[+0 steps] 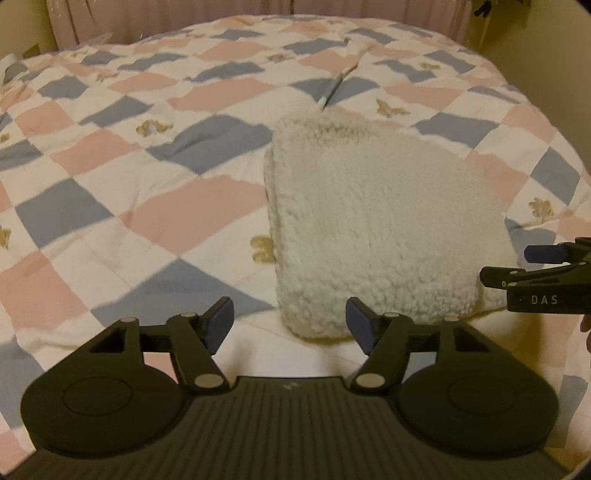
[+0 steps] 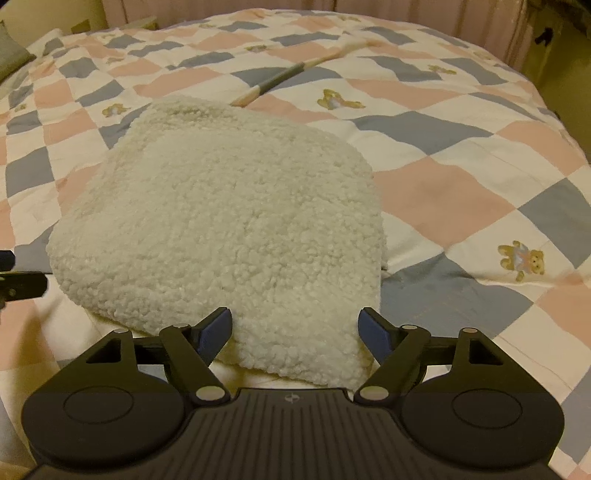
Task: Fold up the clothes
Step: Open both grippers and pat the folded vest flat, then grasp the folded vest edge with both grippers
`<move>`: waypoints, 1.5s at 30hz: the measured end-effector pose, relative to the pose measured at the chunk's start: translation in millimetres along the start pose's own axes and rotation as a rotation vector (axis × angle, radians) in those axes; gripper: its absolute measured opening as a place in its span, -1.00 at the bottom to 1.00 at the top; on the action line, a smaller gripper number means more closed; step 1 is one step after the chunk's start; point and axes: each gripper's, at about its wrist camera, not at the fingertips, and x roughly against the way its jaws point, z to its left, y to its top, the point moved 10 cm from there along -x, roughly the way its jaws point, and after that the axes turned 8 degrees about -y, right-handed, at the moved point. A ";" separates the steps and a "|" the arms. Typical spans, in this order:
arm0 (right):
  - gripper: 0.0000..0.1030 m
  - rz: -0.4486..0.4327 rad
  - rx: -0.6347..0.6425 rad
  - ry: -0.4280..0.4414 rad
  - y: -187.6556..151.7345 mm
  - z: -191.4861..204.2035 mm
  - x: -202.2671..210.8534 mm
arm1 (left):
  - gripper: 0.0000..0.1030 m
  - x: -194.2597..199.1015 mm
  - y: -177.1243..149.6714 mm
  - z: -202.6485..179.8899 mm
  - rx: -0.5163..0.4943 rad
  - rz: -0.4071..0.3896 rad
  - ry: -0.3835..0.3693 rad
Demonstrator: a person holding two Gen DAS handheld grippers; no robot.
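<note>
A cream fleece garment (image 1: 373, 229) lies folded in a thick square bundle on the checked quilt (image 1: 110, 177). It also shows in the right wrist view (image 2: 229, 229). My left gripper (image 1: 290, 323) is open and empty, just in front of the bundle's near left corner. My right gripper (image 2: 295, 330) is open and empty, its jaws either side of the bundle's near corner without gripping it. The right gripper's fingers also show at the right edge of the left wrist view (image 1: 543, 273). The left gripper's tip shows at the left edge of the right wrist view (image 2: 18, 284).
A thin stick (image 2: 295, 72) with a grey middle lies on the quilt beyond the bundle; it also shows in the left wrist view (image 1: 338, 79). Pink curtains (image 1: 258, 11) hang behind the bed. A grey cushion (image 2: 11, 55) sits at the far left.
</note>
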 end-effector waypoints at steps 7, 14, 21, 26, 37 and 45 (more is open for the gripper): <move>0.65 -0.018 -0.068 0.058 7.7 -10.4 9.7 | 0.61 5.8 23.4 15.9 0.028 -0.016 -0.071; 0.65 -0.006 -0.308 0.198 -0.1 -60.0 10.3 | 0.75 -10.0 28.0 28.6 0.120 0.008 -0.126; 0.65 -0.002 -0.402 0.214 -1.5 -85.4 6.8 | 0.82 -26.2 25.8 25.8 0.097 0.067 -0.082; 0.65 0.004 -0.396 0.213 -1.1 -82.4 3.8 | 0.82 -28.3 31.3 24.9 0.123 0.063 -0.110; 0.65 -0.028 -0.418 0.246 10.6 -87.8 -5.4 | 0.82 -49.2 73.9 24.4 0.178 -0.002 -0.282; 0.65 -0.018 -0.482 0.408 21.4 -105.0 -34.4 | 0.82 -104.9 69.0 46.8 0.406 0.049 -0.512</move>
